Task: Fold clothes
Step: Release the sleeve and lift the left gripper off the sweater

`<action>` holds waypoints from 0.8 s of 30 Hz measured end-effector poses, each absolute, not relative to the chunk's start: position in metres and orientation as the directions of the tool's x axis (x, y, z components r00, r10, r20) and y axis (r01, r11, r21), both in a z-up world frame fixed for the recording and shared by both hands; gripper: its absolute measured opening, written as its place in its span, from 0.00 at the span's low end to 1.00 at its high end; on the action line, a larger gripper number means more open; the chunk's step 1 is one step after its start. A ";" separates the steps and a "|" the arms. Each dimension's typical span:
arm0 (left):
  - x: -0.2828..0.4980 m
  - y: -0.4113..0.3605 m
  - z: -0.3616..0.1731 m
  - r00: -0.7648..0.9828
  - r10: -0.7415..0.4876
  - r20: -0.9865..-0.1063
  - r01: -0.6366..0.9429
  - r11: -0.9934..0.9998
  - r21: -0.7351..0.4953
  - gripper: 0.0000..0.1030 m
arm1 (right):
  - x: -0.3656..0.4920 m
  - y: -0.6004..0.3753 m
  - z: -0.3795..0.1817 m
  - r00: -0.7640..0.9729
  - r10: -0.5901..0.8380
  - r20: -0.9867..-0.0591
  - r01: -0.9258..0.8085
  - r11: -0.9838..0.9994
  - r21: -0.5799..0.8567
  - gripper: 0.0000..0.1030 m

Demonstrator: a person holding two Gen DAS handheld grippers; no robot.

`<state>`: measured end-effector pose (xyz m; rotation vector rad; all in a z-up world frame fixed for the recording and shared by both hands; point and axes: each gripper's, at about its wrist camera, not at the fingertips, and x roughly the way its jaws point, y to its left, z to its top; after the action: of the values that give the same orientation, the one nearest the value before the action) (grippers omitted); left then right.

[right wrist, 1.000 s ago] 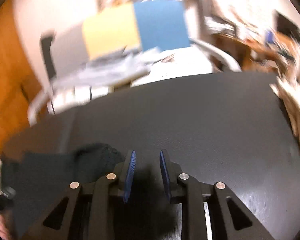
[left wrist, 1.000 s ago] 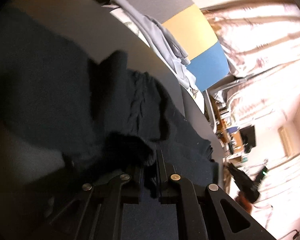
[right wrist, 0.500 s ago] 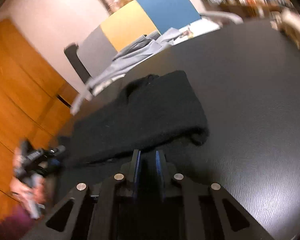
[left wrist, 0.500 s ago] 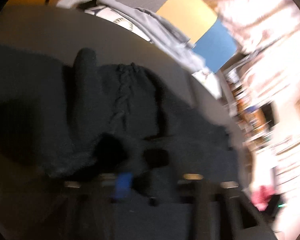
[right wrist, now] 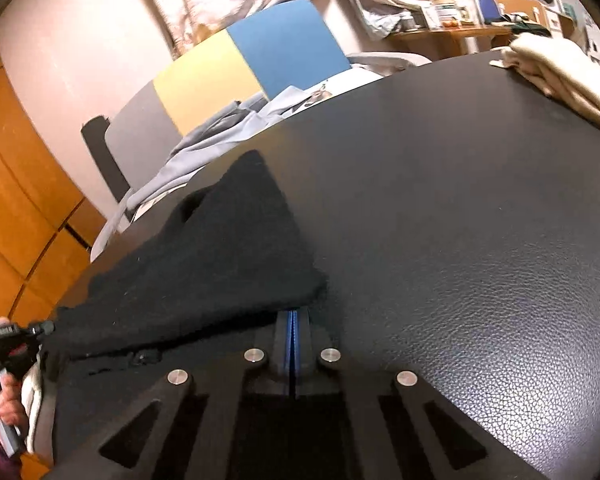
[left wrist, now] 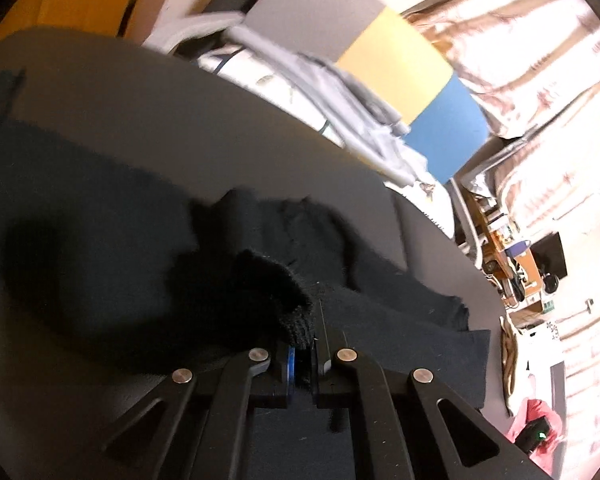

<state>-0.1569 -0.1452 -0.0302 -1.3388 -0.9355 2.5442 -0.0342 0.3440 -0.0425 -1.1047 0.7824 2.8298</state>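
Note:
A black knit garment lies spread on the black leather-textured table. My left gripper is shut on a bunched fold of it, with knit cloth pinched between the blue pads. In the right wrist view the garment stretches from the left gripper, held by a hand, to its right corner. My right gripper is shut at that corner. The cloth's edge drapes over its fingertips and hides them.
A chair with a grey, yellow and blue back stands behind the table, with pale grey-blue clothes heaped on it. A folded cream cloth lies at the table's far right. Orange wooden panels line the left.
The right gripper swung left and down onto the garment's right corner and its jaws closed there. The left gripper kept its hold on the knit fold while its view tilted.

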 end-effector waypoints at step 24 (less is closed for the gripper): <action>-0.127 -0.123 -0.065 -0.697 0.375 -0.611 0.062 -0.818 -0.572 0.29 | -0.139 0.302 -0.017 -0.654 -0.010 -0.756 -0.103 -0.989 0.102 0.23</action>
<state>-0.1268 -0.1226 -0.0652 -1.1267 -0.8567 2.6023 -0.1388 0.3025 -0.0170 -1.2833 0.2111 2.8031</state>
